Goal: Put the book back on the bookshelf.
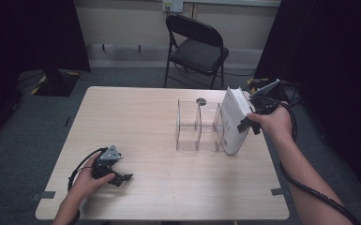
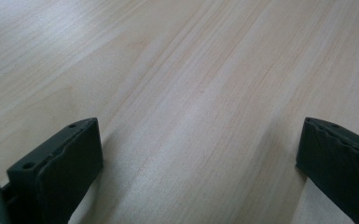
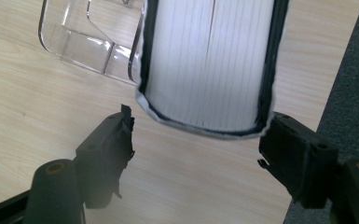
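Observation:
A thick white book (image 1: 234, 119) with a dark cover stands on edge, slightly tilted, at the right end of a clear acrylic divider rack (image 1: 194, 126). I cannot tell whether it sits in the last slot or beside it. My right gripper (image 1: 248, 123) is at the book's near right side. In the right gripper view the white page block of the book (image 3: 210, 60) stands just past the tips of my right gripper (image 3: 199, 120), whose jaws are spread wider than it without pressing on it. The clear rack (image 3: 81, 35) shows at upper left. My left gripper (image 1: 122, 178) rests low at the table's front left, open (image 2: 198, 128) over bare wood.
The light wooden table (image 1: 136, 117) has its right edge close to my right hand, with grey floor beyond. A black folding chair (image 1: 197, 47) stands behind the table. Dark curtains hang on both sides. A cable trails from each gripper.

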`<state>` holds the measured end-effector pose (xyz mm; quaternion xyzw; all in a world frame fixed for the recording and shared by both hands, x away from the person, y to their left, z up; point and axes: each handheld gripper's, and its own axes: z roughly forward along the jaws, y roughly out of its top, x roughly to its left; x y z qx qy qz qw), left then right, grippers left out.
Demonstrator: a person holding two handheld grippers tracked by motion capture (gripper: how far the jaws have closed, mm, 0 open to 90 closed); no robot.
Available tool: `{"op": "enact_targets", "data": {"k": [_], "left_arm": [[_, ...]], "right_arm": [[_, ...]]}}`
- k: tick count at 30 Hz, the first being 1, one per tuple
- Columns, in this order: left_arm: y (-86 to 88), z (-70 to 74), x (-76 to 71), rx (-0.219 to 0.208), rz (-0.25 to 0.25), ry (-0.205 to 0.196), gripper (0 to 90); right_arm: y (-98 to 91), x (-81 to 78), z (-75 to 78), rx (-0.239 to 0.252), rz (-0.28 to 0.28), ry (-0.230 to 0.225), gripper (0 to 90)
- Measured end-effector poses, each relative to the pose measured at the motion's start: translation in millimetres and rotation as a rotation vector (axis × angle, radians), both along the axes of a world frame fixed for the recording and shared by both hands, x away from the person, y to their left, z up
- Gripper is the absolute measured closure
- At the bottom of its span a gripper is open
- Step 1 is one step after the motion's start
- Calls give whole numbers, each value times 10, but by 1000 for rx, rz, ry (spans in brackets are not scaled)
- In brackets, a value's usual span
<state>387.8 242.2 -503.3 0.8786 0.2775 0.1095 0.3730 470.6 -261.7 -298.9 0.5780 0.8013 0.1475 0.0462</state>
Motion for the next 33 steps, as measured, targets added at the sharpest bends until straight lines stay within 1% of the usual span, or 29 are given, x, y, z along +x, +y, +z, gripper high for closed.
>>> {"op": "enact_targets", "data": {"k": [2,5,6,7,8,10,12,14,16,18,22,26,27,28,29,30,33], "left_arm": [[0,0,0,0,0,1,0],[0,0,0,0,0,1,0],[0,0,0,0,0,0,0],[0,0,0,0,0,1,0],[0,0,0,0,0,0,0],[0,0,0,0,0,1,0],[0,0,0,0,0,0,0],[-2,-3,0,-2,2,-2,0],[-2,-3,0,-2,2,-3,0],[-2,-3,0,-2,2,-2,0],[-2,-3,-1,-2,2,-2,0],[-2,-4,0,-3,3,-3,0],[-2,-4,-1,-3,3,-3,0],[-2,-4,0,-2,2,-3,0],[-2,-4,0,-3,3,-3,0],[-2,-4,0,-3,3,-3,0],[-2,-4,0,-2,2,-3,0]], "right_arm": [[-13,-19,-23,-4,6,10,253],[-24,-58,-45,-8,12,6,253],[-27,-67,-48,-2,11,8,253],[-37,-79,-59,-2,28,1,252],[-34,-96,-67,-1,24,5,251],[-22,-130,-90,-1,36,8,249],[-14,-157,-104,-3,44,1,249],[10,-196,-121,-1,53,10,248],[40,-235,-148,-3,78,19,248],[62,-267,-160,2,87,10,248],[155,-344,-189,17,128,13,243],[283,-405,-236,21,170,3,234],[308,-414,-253,19,193,-6,233],[339,-427,-257,23,195,-3,231],[362,-429,-276,23,223,-20,224],[397,-442,-293,26,226,-17,221],[461,-460,-338,34,261,-24,202]]}}
